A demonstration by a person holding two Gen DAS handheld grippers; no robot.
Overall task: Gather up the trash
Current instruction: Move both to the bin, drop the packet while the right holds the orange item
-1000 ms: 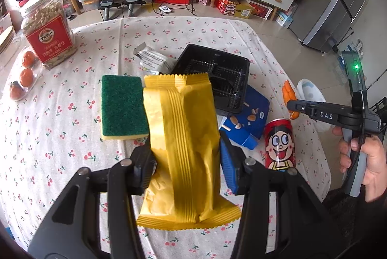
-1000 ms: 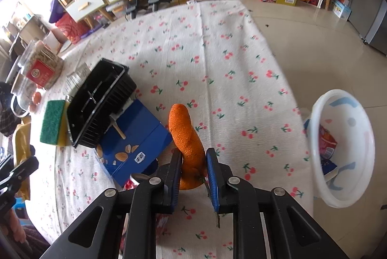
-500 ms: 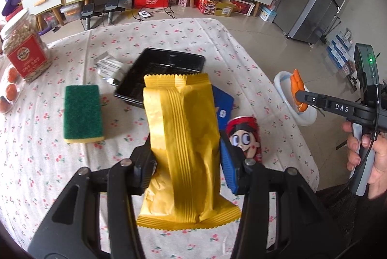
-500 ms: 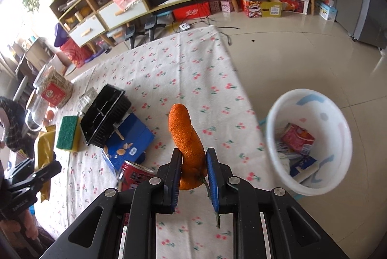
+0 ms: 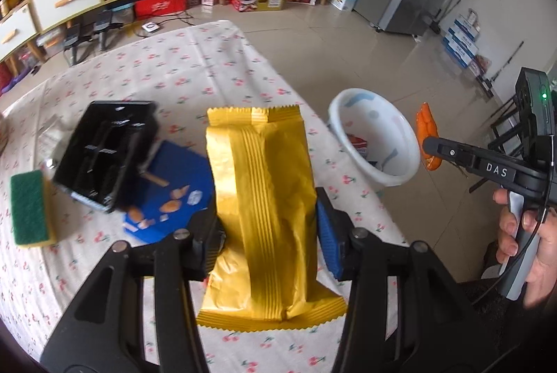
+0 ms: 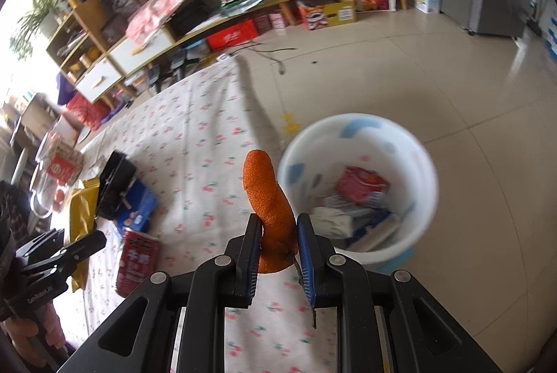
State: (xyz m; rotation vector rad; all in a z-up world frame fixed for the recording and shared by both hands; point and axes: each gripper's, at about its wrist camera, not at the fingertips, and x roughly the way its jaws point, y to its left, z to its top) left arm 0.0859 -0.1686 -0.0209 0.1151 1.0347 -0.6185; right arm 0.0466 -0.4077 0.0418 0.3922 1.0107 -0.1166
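Note:
My left gripper (image 5: 268, 223) is shut on a yellow snack wrapper (image 5: 261, 199), held upright above the table near its right edge. My right gripper (image 6: 278, 227) is shut on a curl of orange peel (image 6: 269, 199); from the left wrist view that peel (image 5: 427, 129) hangs beside the far rim of the white bin (image 5: 376, 147). The bin (image 6: 358, 185) stands on the floor just off the table's edge and holds crumpled packets and paper. A hand (image 5: 522, 240) grips the right tool's handle.
On the cherry-print tablecloth (image 5: 216, 66) lie a black plastic tray (image 5: 104, 153), a blue box with nut scraps (image 5: 174, 192), a green sponge (image 5: 28, 209) and a red can (image 6: 137, 258). Low shelving and boxes line the back wall; tiled floor lies right of the table.
Both grippers have swung right, off the table's middle toward the bin. The bin has come into close view, and the peel now hangs beside it. Both grips are unchanged.

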